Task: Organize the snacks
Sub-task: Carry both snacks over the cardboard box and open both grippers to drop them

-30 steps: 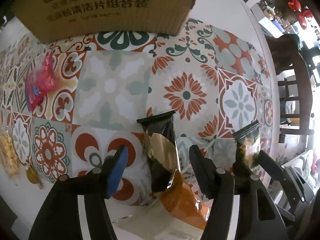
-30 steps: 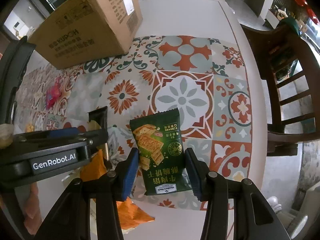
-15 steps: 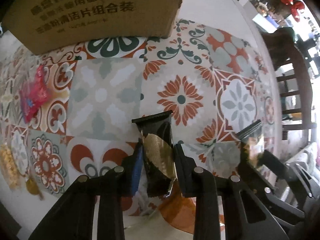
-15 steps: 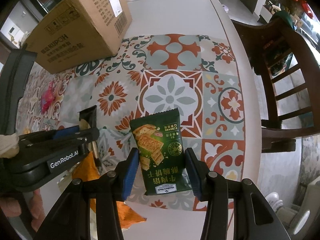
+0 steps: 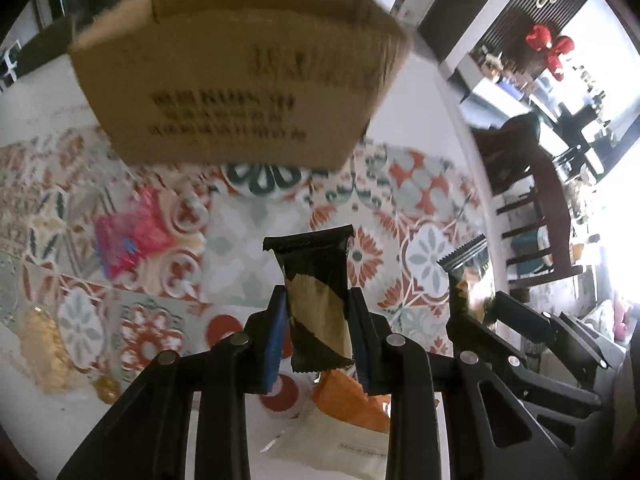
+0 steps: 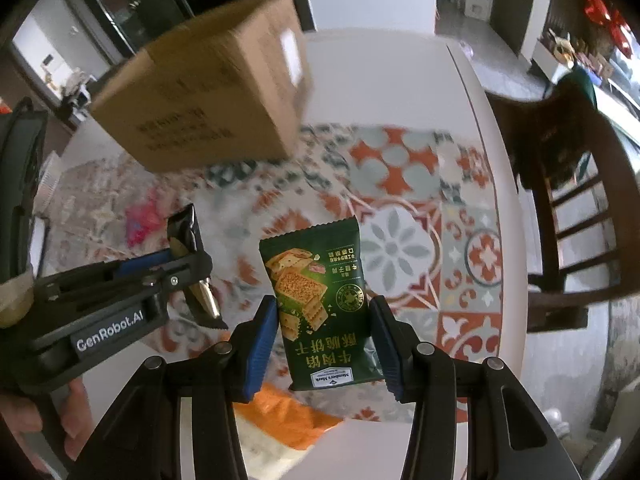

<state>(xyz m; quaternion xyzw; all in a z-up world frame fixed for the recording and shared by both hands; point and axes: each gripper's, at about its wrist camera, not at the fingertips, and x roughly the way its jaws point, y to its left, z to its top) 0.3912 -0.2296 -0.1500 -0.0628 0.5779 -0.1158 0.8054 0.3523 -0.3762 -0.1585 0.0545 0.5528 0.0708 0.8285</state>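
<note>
Black-gold packet (image 5: 316, 300); green cracker packet (image 6: 320, 304); floral-tiled tablecloth (image 6: 404, 168)

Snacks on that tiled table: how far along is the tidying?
Early. In hand: the left gripper clamps a black-and-gold packet, the right gripper a green cracker packet. Left: a pink packet, yellow snacks and an orange bag lie outside the cardboard box.

A home dining room: a white table (image 6: 460, 92) with a patterned tile-print mat (image 6: 400, 208) ahead of the gripper, a wooden dining chair (image 6: 568, 184) to its right
</note>
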